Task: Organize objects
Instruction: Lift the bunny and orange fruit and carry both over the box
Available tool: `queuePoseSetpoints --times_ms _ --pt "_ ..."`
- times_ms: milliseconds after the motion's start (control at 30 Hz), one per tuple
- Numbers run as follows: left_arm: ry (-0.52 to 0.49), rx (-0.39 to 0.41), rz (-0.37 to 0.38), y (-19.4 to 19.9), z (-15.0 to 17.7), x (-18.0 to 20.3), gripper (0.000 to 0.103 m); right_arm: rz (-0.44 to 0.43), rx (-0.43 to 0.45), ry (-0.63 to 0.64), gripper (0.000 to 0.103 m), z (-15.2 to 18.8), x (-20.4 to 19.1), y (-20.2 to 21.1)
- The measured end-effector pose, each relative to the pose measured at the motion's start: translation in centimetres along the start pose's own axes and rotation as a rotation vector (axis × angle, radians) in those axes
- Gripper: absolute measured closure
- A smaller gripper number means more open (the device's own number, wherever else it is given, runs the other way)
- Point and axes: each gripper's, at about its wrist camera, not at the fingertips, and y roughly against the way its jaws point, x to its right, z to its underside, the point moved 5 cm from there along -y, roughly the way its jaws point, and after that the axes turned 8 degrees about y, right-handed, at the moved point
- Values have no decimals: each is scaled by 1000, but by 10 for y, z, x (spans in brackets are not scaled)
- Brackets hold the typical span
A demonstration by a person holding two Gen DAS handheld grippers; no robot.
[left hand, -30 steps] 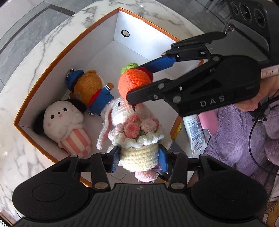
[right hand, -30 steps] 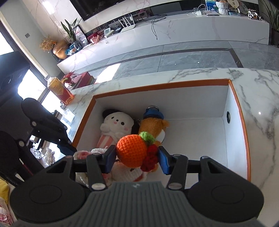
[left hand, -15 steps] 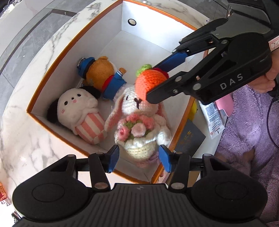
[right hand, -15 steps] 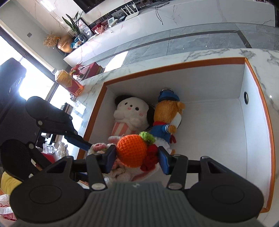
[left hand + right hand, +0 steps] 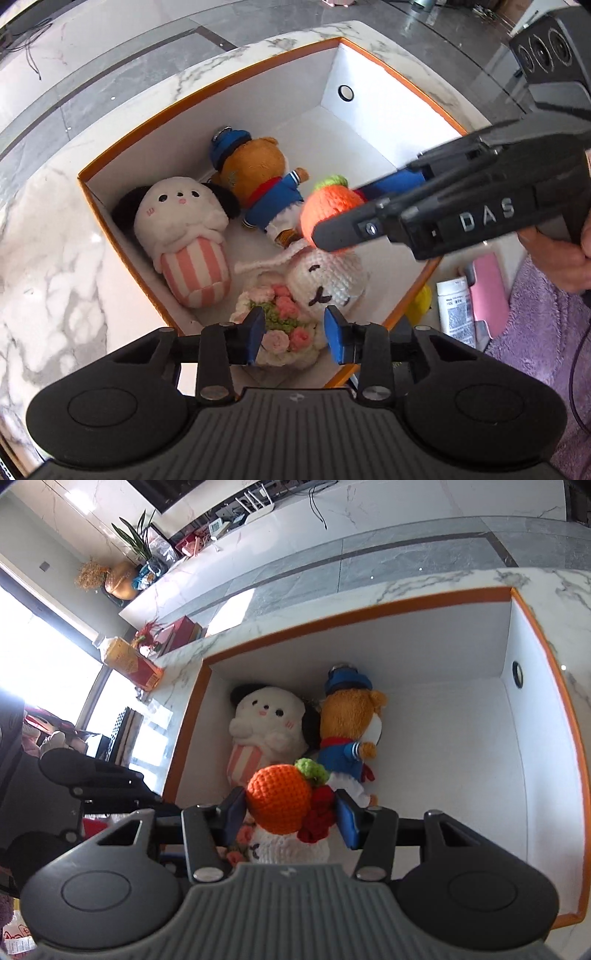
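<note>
My right gripper (image 5: 290,814) clamps crochet orange (image 5: 279,799) over box (image 5: 369,70) — lower into bare floor ahead-right of bear (image 5: 349,734), then release. Left gripper (image 5: 295,338) closing, empty, above bunny (image 5: 321,277) — keep clear.

Three plush toys (image 5: 273,727) crowd the box's (image 5: 546,686) left end; its right half beside them lies open.

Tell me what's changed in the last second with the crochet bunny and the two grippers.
The left gripper let go of the crochet bunny, which now lies in the white box beside the striped plush; its jaws are closing again with nothing pressed. The right gripper still clamps the orange crochet toy above it. The sailor bear hasn't moved.
</note>
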Motion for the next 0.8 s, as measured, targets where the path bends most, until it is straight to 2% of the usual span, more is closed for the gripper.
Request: queuePoseSetpoints --times_ms 200,300,367,533,800 --pt "31 31 23 -7 1 -3 62 30 -93 -19 50 22 9 -21" --pt "35 31 18 -12 -1 -1 64 34 -101 -24 50 23 12 -21" --pt "21 33 6 -12 0 1 64 23 -88 -18 50 19 9 -16" --pt "28 61 10 -6 2 0 64 -23 28 53 50 -8 -10 6" --pt "50 93 -11 2 -2 -7 64 22 -8 107 49 -24 -22 -34"
